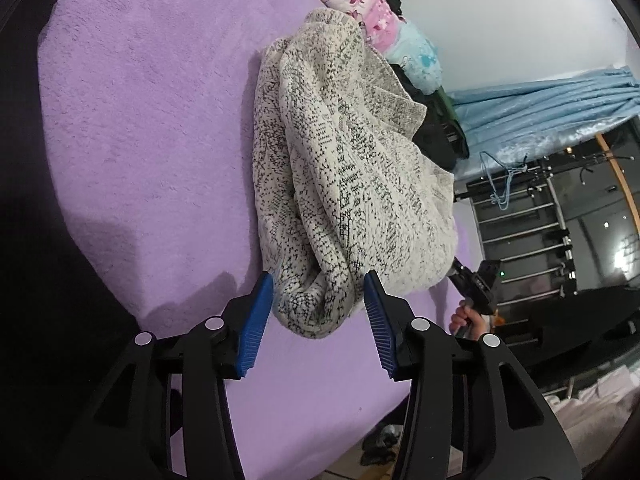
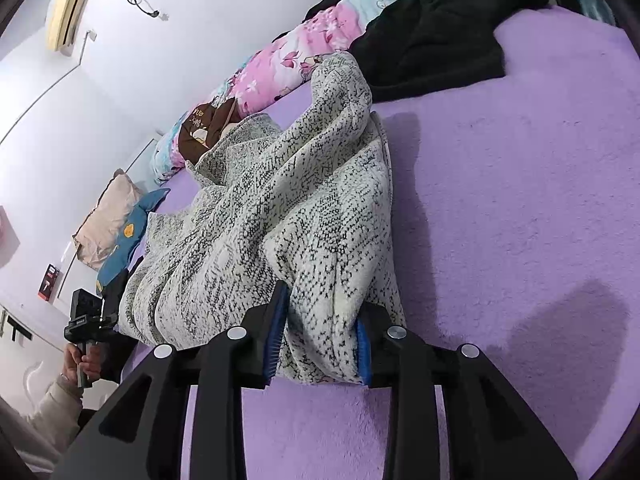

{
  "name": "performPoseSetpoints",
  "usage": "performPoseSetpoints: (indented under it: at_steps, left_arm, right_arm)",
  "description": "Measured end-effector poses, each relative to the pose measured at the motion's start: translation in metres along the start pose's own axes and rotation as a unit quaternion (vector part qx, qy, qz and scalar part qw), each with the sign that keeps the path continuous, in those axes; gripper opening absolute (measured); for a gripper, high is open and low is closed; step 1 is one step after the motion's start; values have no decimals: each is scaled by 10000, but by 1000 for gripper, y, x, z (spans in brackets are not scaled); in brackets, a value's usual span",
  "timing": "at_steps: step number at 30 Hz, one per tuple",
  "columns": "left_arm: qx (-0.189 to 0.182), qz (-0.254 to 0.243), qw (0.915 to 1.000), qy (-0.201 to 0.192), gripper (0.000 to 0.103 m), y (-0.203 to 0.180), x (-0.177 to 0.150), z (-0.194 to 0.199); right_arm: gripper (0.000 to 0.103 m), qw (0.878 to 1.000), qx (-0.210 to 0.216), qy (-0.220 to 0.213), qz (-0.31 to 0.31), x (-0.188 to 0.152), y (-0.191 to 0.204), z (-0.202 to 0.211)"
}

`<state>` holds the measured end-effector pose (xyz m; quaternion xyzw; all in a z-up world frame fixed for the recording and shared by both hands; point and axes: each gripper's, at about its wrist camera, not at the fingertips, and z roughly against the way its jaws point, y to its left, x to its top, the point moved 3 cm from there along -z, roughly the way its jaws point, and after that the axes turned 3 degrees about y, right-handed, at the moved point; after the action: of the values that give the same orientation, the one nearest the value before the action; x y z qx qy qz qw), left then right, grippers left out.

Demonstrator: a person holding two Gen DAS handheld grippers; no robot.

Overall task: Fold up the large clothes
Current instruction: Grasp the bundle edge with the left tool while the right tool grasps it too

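Observation:
A large cream knit garment with black flecks (image 1: 344, 168) lies bunched on the purple bed cover (image 1: 140, 140). My left gripper (image 1: 318, 284) is open, its blue pads on either side of the garment's near rolled edge. In the right wrist view the same garment (image 2: 280, 208) lies in a heap, and my right gripper (image 2: 322, 320) has its jaws wide around a thick fold at the near end; the pads touch the cloth on both sides. The other gripper and the hand holding it show at the left edge (image 2: 86, 320).
A pink and blue floral quilt (image 2: 280, 64) runs along the wall behind the garment. A black garment (image 2: 440, 36) lies at the far right of the bed. Pillows (image 2: 108, 220) lie at the left. A blue curtain (image 1: 540, 108) and metal rack (image 1: 528, 220) stand beyond the bed.

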<state>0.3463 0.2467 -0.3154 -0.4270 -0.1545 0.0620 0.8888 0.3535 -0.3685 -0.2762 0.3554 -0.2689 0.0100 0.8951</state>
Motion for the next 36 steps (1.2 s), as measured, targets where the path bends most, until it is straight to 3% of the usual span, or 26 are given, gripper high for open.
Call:
performPoseSetpoints:
  at_steps: [14, 20, 27, 36]
  left_arm:
    - [486, -905, 9944, 240, 45, -16, -4, -14]
    - [452, -1035, 9931, 326, 31, -14, 1, -21]
    - [20, -700, 9970, 325, 22, -5, 0, -18]
    - [-456, -56, 9989, 18, 20, 10, 2, -4]
  right_arm:
    - [31, 10000, 16, 16, 11, 0, 0, -2]
    - [31, 10000, 25, 29, 17, 1, 0, -3]
    - [31, 9997, 160, -28, -157, 2, -4, -3]
    - [22, 9997, -113, -221, 17, 4, 4, 3]
